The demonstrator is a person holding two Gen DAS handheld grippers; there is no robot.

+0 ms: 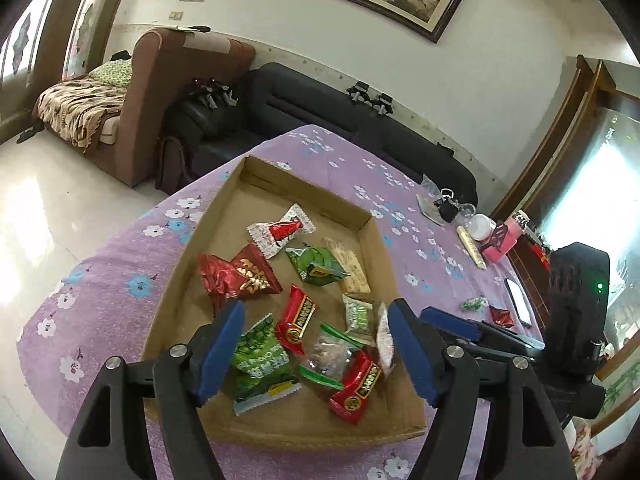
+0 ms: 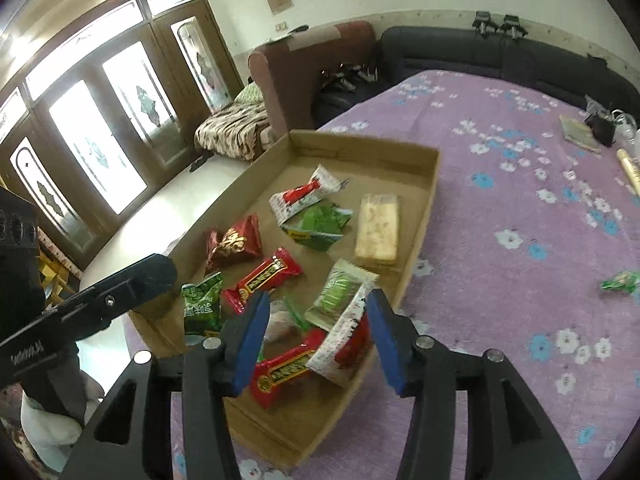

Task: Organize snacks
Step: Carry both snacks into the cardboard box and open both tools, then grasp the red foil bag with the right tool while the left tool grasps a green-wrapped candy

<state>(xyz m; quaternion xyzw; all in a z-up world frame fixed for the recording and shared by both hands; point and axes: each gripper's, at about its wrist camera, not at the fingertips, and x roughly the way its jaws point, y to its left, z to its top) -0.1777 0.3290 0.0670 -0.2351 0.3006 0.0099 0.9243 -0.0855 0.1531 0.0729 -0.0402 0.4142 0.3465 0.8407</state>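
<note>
- Left wrist view shows the left gripper [image 1: 316, 354] over the near end of the box [image 1: 372, 248], its blue pads spread wide with nothing pressed between them; packets only lie below the gap.
- Right gripper [image 2: 316, 334] hangs over the box's near right corner, pads partly apart. A white-and-red packet [image 2: 340, 344] sits in the gap, leaning on the box wall; no pad visibly presses it.
- The box lies on the purple cloth [image 1: 100, 300], long axis running away from both cameras toward the sofa [image 1: 360, 120].
- Inside: a wafer bar [image 2: 378, 228] lies lengthwise along the right wall; a red packet [image 2: 262, 280] lies slanted across the middle; a second red one [image 2: 284, 372] sits slanted at the near end; a green packet [image 2: 202, 304] stands by the left wall.
- A white packet with red print [image 1: 280, 232] and a dark red pouch [image 1: 236, 276] lie further in.
- Pads hide parts of the near packets in both views; the clear packet [image 1: 328, 356] at centre is hard to read.
- Only the left view shows the phone [image 1: 519, 302] and a small red candy [image 1: 500, 316] on the cloth, right of the box, plus the other gripper's body at the right edge.
- A loose green candy [image 2: 620, 282] shows in both views, well apart from the box.
- Only the right view shows the glass doors [image 2: 100, 120].
</note>
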